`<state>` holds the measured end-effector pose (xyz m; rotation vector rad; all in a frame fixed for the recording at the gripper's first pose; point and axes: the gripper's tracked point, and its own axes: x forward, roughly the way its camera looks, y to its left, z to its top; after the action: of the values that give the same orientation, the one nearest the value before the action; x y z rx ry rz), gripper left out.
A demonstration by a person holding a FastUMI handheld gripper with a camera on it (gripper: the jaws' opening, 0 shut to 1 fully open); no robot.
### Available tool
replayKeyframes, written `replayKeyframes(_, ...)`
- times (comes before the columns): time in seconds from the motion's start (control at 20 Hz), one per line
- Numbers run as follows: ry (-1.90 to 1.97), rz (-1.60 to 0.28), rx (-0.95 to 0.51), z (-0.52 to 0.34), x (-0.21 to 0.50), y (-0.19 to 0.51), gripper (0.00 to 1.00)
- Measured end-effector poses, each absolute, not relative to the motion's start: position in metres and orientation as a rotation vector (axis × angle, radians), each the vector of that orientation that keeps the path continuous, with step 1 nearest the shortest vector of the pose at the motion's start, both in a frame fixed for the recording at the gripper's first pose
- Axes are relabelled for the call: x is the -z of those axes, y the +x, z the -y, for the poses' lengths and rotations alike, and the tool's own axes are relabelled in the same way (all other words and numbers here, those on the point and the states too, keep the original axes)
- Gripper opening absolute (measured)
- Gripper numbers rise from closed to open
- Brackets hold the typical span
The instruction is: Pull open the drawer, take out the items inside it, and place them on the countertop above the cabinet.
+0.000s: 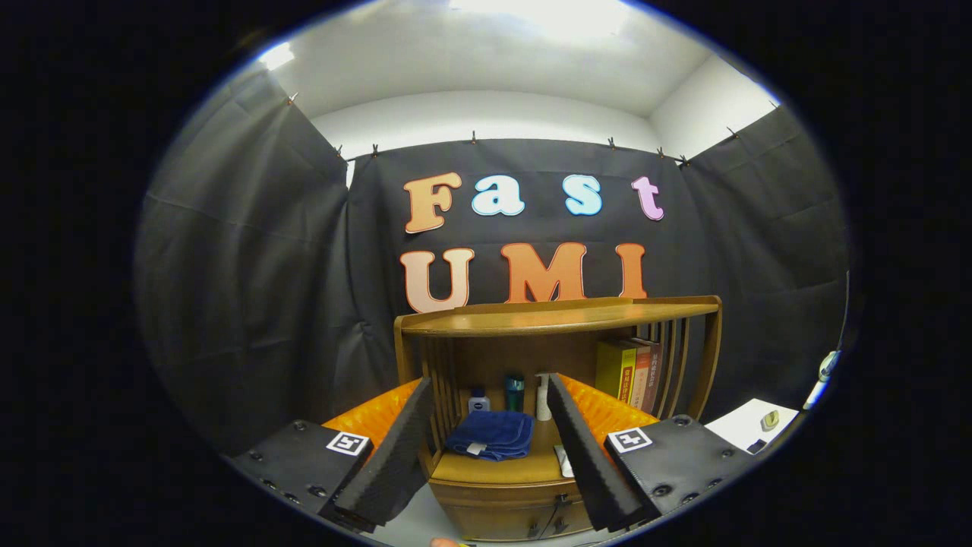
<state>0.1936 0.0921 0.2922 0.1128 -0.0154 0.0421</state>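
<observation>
One wooden cabinet (558, 357) stands beyond the gripper (493, 444), whose fingers are spread wide apart and clamp nothing. Its countertop (562, 315) is bare wood, stiff and flat, a sound landing place. One drawer (505, 510) sits at the cabinet's foot, just ahead of the fingertips and apparently shut; it looks rigid and moderately heavy, and I judge the small dark pull (560, 501) at its front edge the place to take hold, though that pull is too small to make out well. Its contents are hidden. About three books (630, 370) stand upright in the open shelf, at its right side. One folded blue towel (491, 434), soft and light, lies on the shelf between the fingers. Three bottles (514, 392) stand behind it, probably light, slippery plastic.
</observation>
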Motion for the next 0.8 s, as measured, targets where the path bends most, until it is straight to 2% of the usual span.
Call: replayKeyframes(0.8, 0.099, -0.010, -0.046, -0.075, -0.276, 0.199, 0.98)
